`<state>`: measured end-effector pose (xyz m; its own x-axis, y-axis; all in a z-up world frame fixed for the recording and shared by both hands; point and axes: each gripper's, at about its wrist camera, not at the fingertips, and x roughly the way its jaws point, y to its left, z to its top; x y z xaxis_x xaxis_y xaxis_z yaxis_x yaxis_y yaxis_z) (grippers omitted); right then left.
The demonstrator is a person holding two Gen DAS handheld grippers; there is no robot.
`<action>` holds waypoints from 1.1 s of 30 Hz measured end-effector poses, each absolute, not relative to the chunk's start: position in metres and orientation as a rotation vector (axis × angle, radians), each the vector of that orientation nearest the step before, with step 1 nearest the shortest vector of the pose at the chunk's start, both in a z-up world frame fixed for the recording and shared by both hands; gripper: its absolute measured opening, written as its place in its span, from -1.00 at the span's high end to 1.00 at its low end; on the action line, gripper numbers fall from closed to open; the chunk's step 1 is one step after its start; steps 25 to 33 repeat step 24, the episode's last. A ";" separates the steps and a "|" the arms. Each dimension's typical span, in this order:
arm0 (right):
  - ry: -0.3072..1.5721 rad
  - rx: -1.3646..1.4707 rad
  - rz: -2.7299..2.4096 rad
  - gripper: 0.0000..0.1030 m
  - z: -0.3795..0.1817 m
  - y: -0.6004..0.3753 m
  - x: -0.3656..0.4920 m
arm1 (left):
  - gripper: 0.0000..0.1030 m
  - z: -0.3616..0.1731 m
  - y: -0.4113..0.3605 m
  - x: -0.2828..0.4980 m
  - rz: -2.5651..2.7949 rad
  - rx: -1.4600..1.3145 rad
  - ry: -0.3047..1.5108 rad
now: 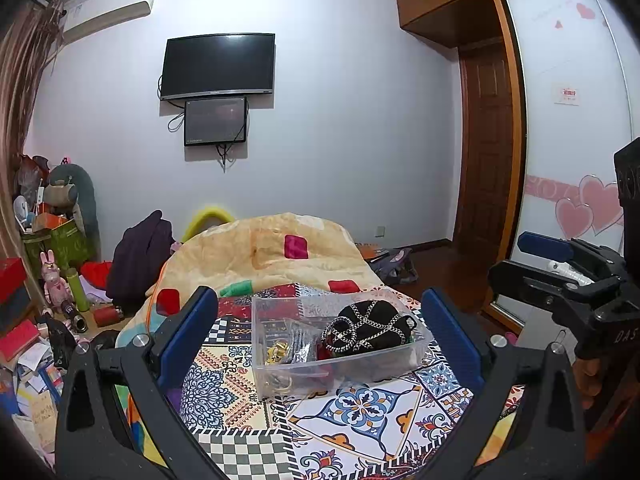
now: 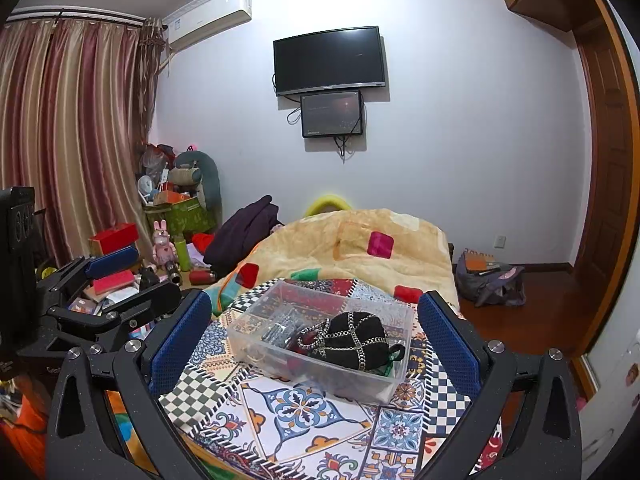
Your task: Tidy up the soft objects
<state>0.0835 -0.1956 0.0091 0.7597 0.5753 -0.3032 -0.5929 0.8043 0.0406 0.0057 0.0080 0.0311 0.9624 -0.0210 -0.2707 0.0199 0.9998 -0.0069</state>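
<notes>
A clear plastic bin (image 1: 280, 376) (image 2: 256, 340) stands on a patterned cloth (image 1: 360, 420) (image 2: 304, 420) over the bed. In it lie a black soft bag with chain trim (image 1: 370, 330) (image 2: 352, 338), a dark silvery item (image 1: 298, 346) (image 2: 280, 330) and a yellow item (image 1: 278, 350). My left gripper (image 1: 320, 344) is open and empty, its blue pads either side of the bin, held back from it. My right gripper (image 2: 314, 344) is open and empty likewise. The right gripper shows at the right edge of the left wrist view (image 1: 560, 264); the left gripper shows at the left of the right wrist view (image 2: 120, 280).
A yellow quilt (image 1: 280, 252) (image 2: 360, 248) is heaped on the bed behind the bin. A dark garment (image 1: 140, 256) (image 2: 244, 232), boxes, bottles and toys clutter the left floor. A bag (image 2: 488, 280) lies on the wooden floor at right. A TV (image 1: 218, 66) hangs on the wall.
</notes>
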 end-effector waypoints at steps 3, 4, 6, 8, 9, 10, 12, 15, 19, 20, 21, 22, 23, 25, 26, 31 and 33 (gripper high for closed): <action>0.311 -0.058 0.636 -1.00 0.010 -0.196 0.083 | -1.00 0.030 0.008 0.005 -0.022 -0.005 0.273; 0.311 -0.058 0.636 -1.00 0.010 -0.196 0.083 | -1.00 0.030 0.008 0.005 -0.023 -0.005 0.273; 0.310 -0.059 0.636 -1.00 0.009 -0.196 0.084 | -1.00 0.029 0.008 0.005 -0.030 -0.007 0.276; 0.310 -0.059 0.635 -1.00 0.010 -0.196 0.083 | -1.00 0.029 0.007 0.006 -0.036 -0.010 0.277; 0.310 -0.059 0.636 -1.00 0.009 -0.196 0.083 | -1.00 0.029 0.007 0.006 -0.036 -0.011 0.278; 0.311 -0.059 0.635 -1.00 0.010 -0.196 0.084 | -1.00 0.028 0.006 0.007 -0.039 -0.014 0.284; 0.313 -0.060 0.635 -1.00 0.010 -0.196 0.084 | -1.00 0.027 0.006 0.009 -0.051 -0.020 0.295; 0.317 -0.060 0.633 -1.00 0.011 -0.196 0.084 | -1.00 0.027 0.007 0.010 -0.060 -0.029 0.306; 0.329 -0.062 0.628 -1.00 0.009 -0.194 0.087 | -1.00 0.027 0.006 0.009 -0.065 -0.029 0.310; 0.334 -0.062 0.628 -1.00 0.009 -0.193 0.088 | -1.00 0.027 0.006 0.008 -0.062 -0.027 0.309; 0.338 -0.062 0.627 -1.00 0.008 -0.193 0.088 | -1.00 0.027 0.005 0.008 -0.060 -0.026 0.308; 0.343 -0.061 0.625 -1.00 0.007 -0.193 0.089 | -1.00 0.028 0.005 0.008 -0.060 -0.025 0.307; 0.347 -0.061 0.624 -1.00 0.006 -0.193 0.089 | -1.00 0.027 0.005 0.008 -0.059 -0.025 0.308; 0.351 -0.060 0.622 -1.00 0.005 -0.193 0.090 | -1.00 0.027 0.005 0.008 -0.060 -0.025 0.309; 0.351 -0.060 0.622 -1.00 0.005 -0.193 0.090 | -1.00 0.027 0.005 0.008 -0.060 -0.025 0.309; 0.351 -0.060 0.622 -1.00 0.005 -0.193 0.090 | -1.00 0.027 0.005 0.008 -0.060 -0.025 0.309; 0.351 -0.060 0.622 -1.00 0.005 -0.193 0.090 | -1.00 0.027 0.005 0.008 -0.060 -0.025 0.309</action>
